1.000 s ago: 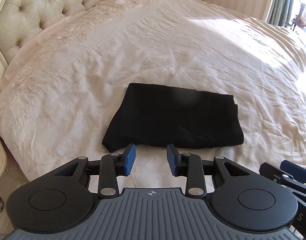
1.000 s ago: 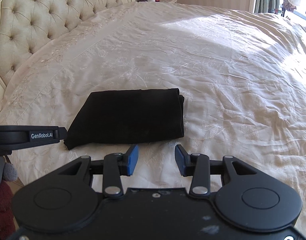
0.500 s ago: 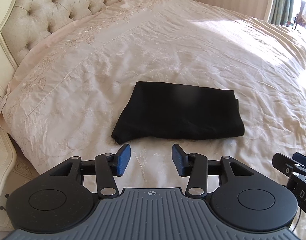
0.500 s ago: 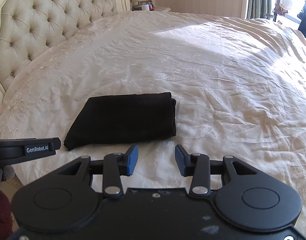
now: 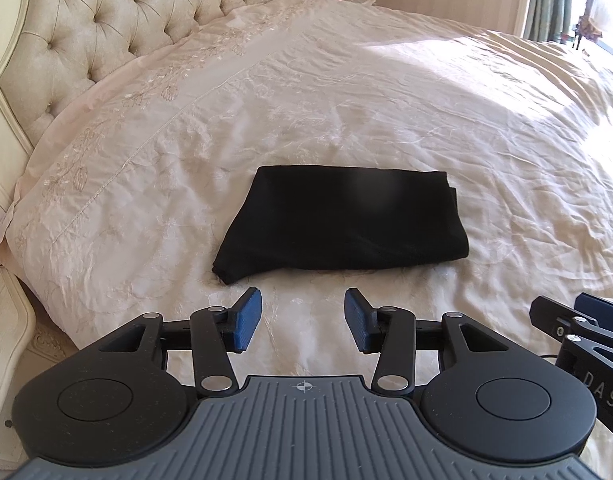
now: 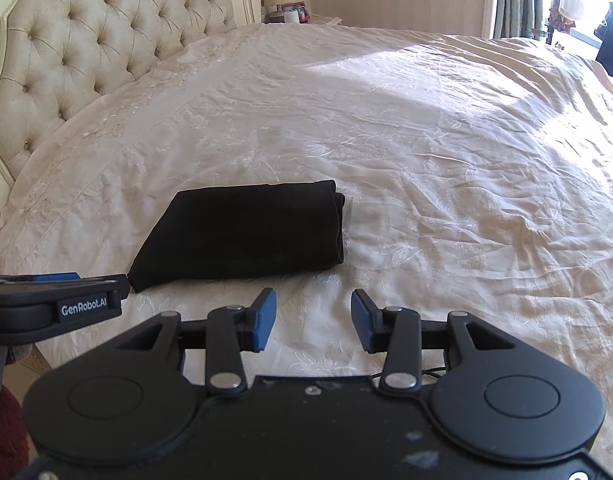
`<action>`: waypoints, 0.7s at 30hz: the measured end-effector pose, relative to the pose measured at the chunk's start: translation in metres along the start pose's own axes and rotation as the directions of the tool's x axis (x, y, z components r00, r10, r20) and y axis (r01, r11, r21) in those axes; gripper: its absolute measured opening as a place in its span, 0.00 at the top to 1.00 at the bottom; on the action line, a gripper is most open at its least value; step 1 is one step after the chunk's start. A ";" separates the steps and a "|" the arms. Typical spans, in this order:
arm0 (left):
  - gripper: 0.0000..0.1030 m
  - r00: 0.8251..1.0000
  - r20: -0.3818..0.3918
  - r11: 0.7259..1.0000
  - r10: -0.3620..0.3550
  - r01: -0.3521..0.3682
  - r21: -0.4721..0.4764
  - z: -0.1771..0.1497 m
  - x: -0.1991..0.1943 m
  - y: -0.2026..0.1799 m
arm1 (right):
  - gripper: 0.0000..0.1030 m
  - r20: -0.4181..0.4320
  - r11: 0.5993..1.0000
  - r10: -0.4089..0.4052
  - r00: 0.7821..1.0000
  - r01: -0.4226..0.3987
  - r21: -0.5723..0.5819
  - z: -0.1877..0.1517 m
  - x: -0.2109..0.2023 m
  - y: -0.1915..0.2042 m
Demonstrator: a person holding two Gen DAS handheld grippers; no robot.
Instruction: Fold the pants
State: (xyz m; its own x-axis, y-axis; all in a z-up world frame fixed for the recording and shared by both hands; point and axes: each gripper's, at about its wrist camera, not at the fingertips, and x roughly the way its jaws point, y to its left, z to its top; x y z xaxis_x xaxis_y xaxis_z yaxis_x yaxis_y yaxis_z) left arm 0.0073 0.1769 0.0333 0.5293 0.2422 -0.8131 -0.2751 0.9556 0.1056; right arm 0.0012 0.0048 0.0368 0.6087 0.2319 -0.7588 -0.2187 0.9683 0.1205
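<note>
The pants (image 5: pixel 338 220) (image 6: pixel 246 232) are black, matte cloth, folded into a flat, roughly rectangular packet with soft stacked edges. Its right end shows rounded, layered folds; its near left corner tapers to a loose point. The packet lies on the bed (image 5: pixel 446 100) (image 6: pixel 446 140), toward the near edge and well apart from the headboard (image 5: pixel 106 28) (image 6: pixel 86 40).

The bed cover is cream, faintly glossy fabric, creased all over, with pale embroidered floral work and a stitched border line running along the headboard side. Sunlight falls across its far right part. The headboard is beige, button-tufted in a diamond pattern, set in a pale carved frame.

The left tongs (image 5: pixel 302 318) stand wide apart, empty, with ribbed blue pads (image 5: pixel 246 318) on black linkage arms. They hover over bare bed cover just short of the packet's near edge, touching nothing. The right tongs (image 6: pixel 312 320) are likewise wide and empty, their blue pads (image 6: pixel 264 320) over the cover, near the packet's right front corner, without contact.

In the right wrist view the left tool's black body enters at the left edge, close to the packet's tapered corner; the right tool's body shows at the right edge of the left wrist view.
</note>
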 end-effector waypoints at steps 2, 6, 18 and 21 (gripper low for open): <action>0.57 1.000 -0.001 1.000 0.002 -0.002 0.002 -0.002 -0.002 -0.003 | 0.57 0.001 1.000 0.002 1.000 -0.002 -0.003 -0.001 -0.001 -0.001; 0.57 1.000 0.001 1.000 0.006 -0.006 0.006 -0.004 -0.005 -0.007 | 0.57 0.001 1.000 0.008 1.000 -0.008 -0.005 -0.002 -0.002 -0.003; 0.57 1.000 -0.009 1.000 0.015 -0.015 0.022 -0.009 -0.010 -0.011 | 0.56 -0.006 1.000 0.028 1.000 -0.028 0.000 -0.001 0.001 -0.006; 0.57 1.000 -0.010 1.000 0.016 -0.016 0.017 -0.009 -0.010 -0.010 | 0.56 -0.011 0.999 0.037 0.999 -0.037 -0.008 -0.002 0.002 -0.004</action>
State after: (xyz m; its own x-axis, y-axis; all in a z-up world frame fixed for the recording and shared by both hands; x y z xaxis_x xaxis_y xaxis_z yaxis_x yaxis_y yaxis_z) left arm -0.0027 0.1635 0.0351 0.5170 0.2562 -0.8168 -0.2700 0.9543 0.1284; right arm 0.0021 0.0013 0.0334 0.5914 0.2664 -0.7611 -0.2472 0.9583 0.1434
